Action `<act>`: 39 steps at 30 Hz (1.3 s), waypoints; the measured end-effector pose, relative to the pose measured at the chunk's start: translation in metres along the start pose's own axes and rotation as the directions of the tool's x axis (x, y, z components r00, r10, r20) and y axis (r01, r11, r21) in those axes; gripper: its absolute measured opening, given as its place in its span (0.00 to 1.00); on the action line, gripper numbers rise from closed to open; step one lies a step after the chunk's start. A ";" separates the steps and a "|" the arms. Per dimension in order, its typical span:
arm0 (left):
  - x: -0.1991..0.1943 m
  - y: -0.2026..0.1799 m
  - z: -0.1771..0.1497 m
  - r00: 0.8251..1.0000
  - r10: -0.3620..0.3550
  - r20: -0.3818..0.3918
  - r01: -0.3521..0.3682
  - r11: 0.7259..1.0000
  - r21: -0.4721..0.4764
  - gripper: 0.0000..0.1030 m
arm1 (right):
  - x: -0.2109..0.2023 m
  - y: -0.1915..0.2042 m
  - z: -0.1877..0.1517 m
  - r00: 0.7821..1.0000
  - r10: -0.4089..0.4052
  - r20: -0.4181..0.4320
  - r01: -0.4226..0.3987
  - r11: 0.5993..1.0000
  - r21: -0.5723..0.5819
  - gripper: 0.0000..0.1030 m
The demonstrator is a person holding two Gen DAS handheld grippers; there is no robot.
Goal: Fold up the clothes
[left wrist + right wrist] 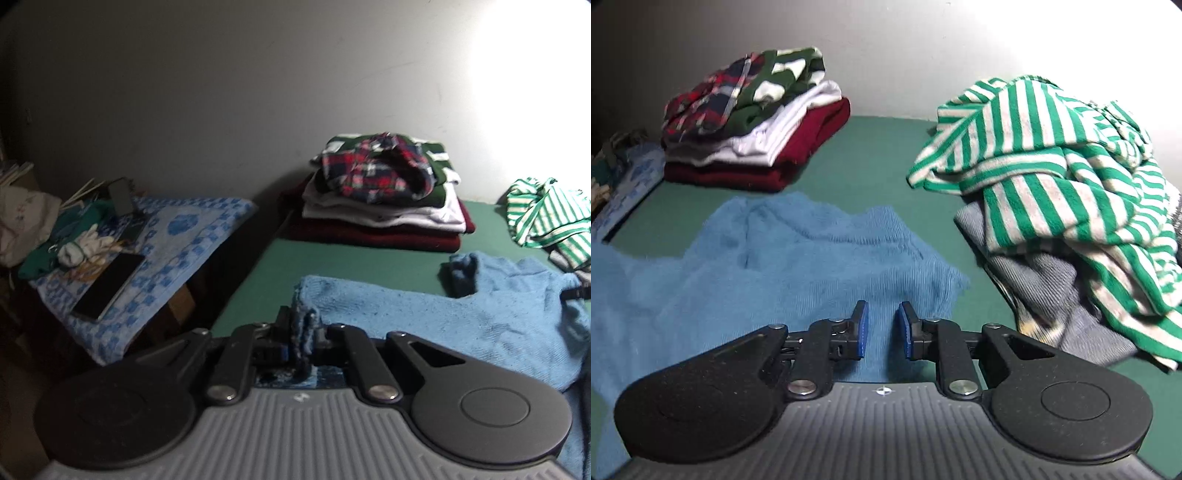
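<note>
At far left, beside the green bed [332,258], a low stand covered with a blue patterned cloth [177,240] carried a dark phone [107,291] and loose oddments. Next along, against the wall, stood a stack of folded clothes [384,206]: dark red at the bottom, white above, green-and-white higher, and a plaid shirt [373,170] on top. Nearer the viewer, the blue sweater [775,266] lay spread over the bed, partly rumpled, its ribbed edge toward the right. The left gripper [301,332] was clamped on a bunched edge of that sweater, the cloth pinched between its pads. The right gripper [882,328] hung just above the sweater with its blue pads [863,328] parted and nothing between them. At far right lay an unfolded heap, a green-striped top [1052,177] draped over grey garments [1052,288]. Judged from this arrangement, the step in hand was the folding of the blue sweater, with one side held and the other not gripped; whether a fold had been laid in it could not be settled, since the near part was hidden by the tools. The next move would call for the right gripper to take a matching edge, so that both sides travel together and the knit does not sag or twist.
</note>
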State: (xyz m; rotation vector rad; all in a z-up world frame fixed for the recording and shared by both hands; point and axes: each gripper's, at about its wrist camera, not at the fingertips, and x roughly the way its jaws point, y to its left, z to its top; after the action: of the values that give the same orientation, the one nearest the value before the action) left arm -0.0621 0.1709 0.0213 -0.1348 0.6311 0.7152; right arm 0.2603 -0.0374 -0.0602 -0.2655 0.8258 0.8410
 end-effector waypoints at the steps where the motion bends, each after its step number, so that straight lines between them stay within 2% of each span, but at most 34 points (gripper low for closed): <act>1: 0.001 -0.001 -0.002 1.000 0.005 -0.005 -0.005 1.000 0.006 0.06 | 0.004 -0.001 0.002 1.000 0.005 0.012 -0.005 1.000 -0.001 0.17; 5: -0.001 -0.006 -0.006 1.000 0.009 0.002 -0.009 0.999 0.032 0.06 | -0.003 0.001 0.007 0.997 0.038 0.067 -0.034 0.998 -0.058 0.22; 7: -0.005 -0.007 -0.007 1.000 0.006 0.016 -0.006 0.999 0.039 0.06 | -0.005 0.002 0.010 0.997 0.033 0.074 -0.022 0.989 -0.144 0.37; 9: -0.011 -0.007 -0.007 0.999 0.004 0.039 -0.006 0.999 0.042 0.06 | -0.004 0.004 0.011 0.997 0.017 0.077 0.001 0.972 -0.233 0.38; 15: -0.018 -0.013 -0.010 0.998 0.011 0.060 -0.015 0.997 0.071 0.07 | 0.015 0.013 0.006 0.999 0.024 0.034 -0.010 0.935 -0.356 0.38; 18: -0.016 -0.014 -0.011 0.998 0.031 0.058 -0.035 0.996 0.077 0.07 | 0.013 0.021 0.004 0.998 0.021 0.053 0.001 0.922 -0.387 0.08; 20: -0.018 -0.014 -0.011 0.997 0.045 0.068 -0.049 0.996 0.068 0.07 | 0.009 0.025 0.005 0.997 0.025 0.070 0.005 0.915 -0.404 0.06; 23: -0.028 -0.013 -0.010 0.992 0.071 0.109 -0.074 0.997 0.031 0.08 | 0.004 0.025 0.013 0.992 0.074 0.099 -0.035 0.937 -0.348 0.05; 27: -0.037 -0.016 -0.013 0.988 0.082 0.130 -0.085 0.996 0.017 0.08 | 0.007 0.027 0.012 0.990 0.092 0.107 -0.055 0.950 -0.308 0.05; 30: -0.027 -0.021 -0.019 0.994 0.082 0.078 -0.087 0.995 0.052 0.08 | 0.000 0.018 0.012 0.989 0.090 0.116 -0.059 0.967 -0.248 0.11; 31: -0.024 -0.021 -0.020 0.995 0.082 0.065 -0.085 0.995 0.051 0.08 | -0.002 0.015 0.012 0.989 0.089 0.119 -0.060 0.972 -0.227 0.17; 34: -0.015 -0.018 -0.024 0.996 0.081 0.036 -0.083 0.996 0.044 0.08 | -0.010 0.007 0.011 0.988 0.086 0.127 -0.064 0.984 -0.168 0.19; 36: -0.012 -0.015 -0.024 0.996 0.080 0.027 -0.081 0.996 0.032 0.08 | -0.033 0.003 0.005 0.990 0.094 0.109 -0.073 0.980 -0.183 0.19; 39: -0.007 -0.012 -0.025 0.997 0.077 0.013 -0.077 0.997 0.020 0.09 | -0.045 0.007 -0.016 0.993 0.110 0.051 -0.096 0.970 -0.224 0.19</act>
State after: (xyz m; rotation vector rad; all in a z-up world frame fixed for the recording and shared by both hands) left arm -0.0708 0.1503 0.0044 -0.0873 0.6343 0.7828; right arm 0.2292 -0.0656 -0.0371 -0.3927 0.6919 1.0365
